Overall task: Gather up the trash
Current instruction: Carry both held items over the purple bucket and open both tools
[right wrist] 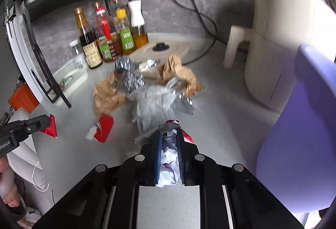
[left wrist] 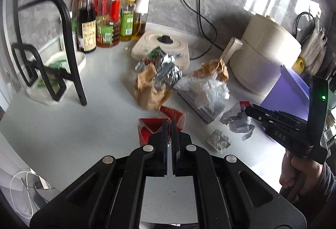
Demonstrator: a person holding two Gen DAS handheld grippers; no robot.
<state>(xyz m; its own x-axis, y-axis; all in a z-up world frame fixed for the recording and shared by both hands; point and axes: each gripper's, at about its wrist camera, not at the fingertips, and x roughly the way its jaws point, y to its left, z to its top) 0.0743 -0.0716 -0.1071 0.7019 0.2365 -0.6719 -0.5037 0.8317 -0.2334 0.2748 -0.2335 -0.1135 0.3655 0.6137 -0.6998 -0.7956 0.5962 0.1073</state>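
My left gripper (left wrist: 169, 124) is shut on a red paper carton (left wrist: 154, 126), held above the grey counter; it also shows in the right wrist view (right wrist: 50, 127). My right gripper (right wrist: 169, 134) is shut on a crumpled silver and white wrapper (right wrist: 169, 163), which also shows in the left wrist view (left wrist: 238, 121). A purple bin (right wrist: 300, 130) stands just right of the right gripper. A pile of trash lies ahead: brown paper (left wrist: 150, 89), foil wrapper (left wrist: 166, 70), clear plastic (left wrist: 206, 86), a red box (right wrist: 104, 128) and a blister pack (left wrist: 218, 141).
Sauce bottles (left wrist: 100, 19) stand at the back left beside a black wire rack (left wrist: 63, 48). A cream appliance (left wrist: 263, 55) and a flat white device (left wrist: 166, 44) sit by the wall, with black cables (left wrist: 201, 17) plugged in.
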